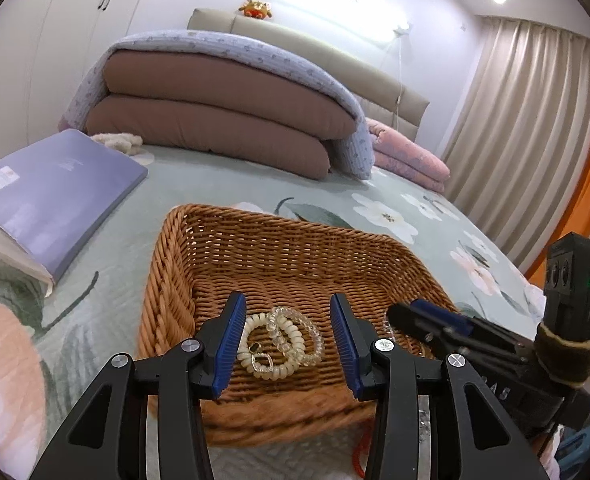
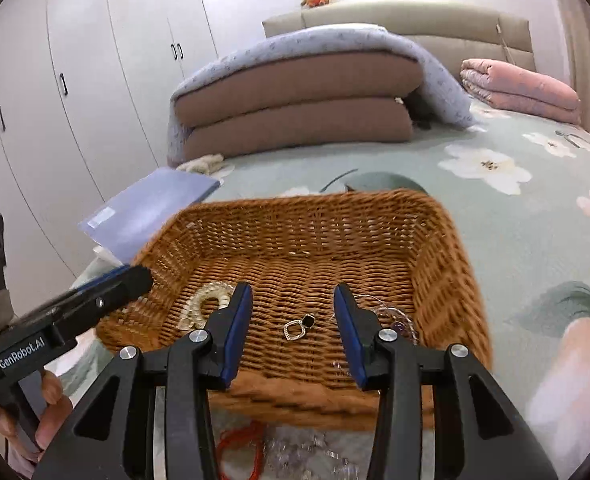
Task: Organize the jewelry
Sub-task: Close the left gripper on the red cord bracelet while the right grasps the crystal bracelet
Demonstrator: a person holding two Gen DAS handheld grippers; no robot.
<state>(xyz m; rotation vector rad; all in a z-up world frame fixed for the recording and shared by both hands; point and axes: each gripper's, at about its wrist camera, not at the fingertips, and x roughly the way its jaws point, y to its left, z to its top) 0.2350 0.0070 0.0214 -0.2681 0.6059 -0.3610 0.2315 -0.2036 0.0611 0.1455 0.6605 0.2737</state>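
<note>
A brown wicker basket (image 1: 255, 232) (image 2: 447, 248) lies on the bed. Inside it lie cream and clear spiral bracelets (image 1: 291, 338) (image 2: 203, 304), a small pendant with a black stone (image 1: 260, 354) (image 2: 299, 326), and a silvery chain with a purple bead (image 2: 395, 318) at the right. My left gripper (image 1: 287, 344) is open and empty over the bracelets. My right gripper (image 2: 293, 330) is open and empty over the pendant; it shows in the left wrist view (image 1: 427, 316). A red cord (image 2: 239, 452) and clear beads (image 2: 311, 452) lie on the bed before the basket.
A purple book (image 1: 55, 192) (image 2: 151, 208) lies left of the basket. Folded brown and lilac quilts (image 1: 223, 120) (image 2: 295, 100) and a pink quilt (image 2: 519, 88) sit at the bed's head. White wardrobes (image 2: 75, 80) stand at the left, curtains (image 1: 535, 140) at the right.
</note>
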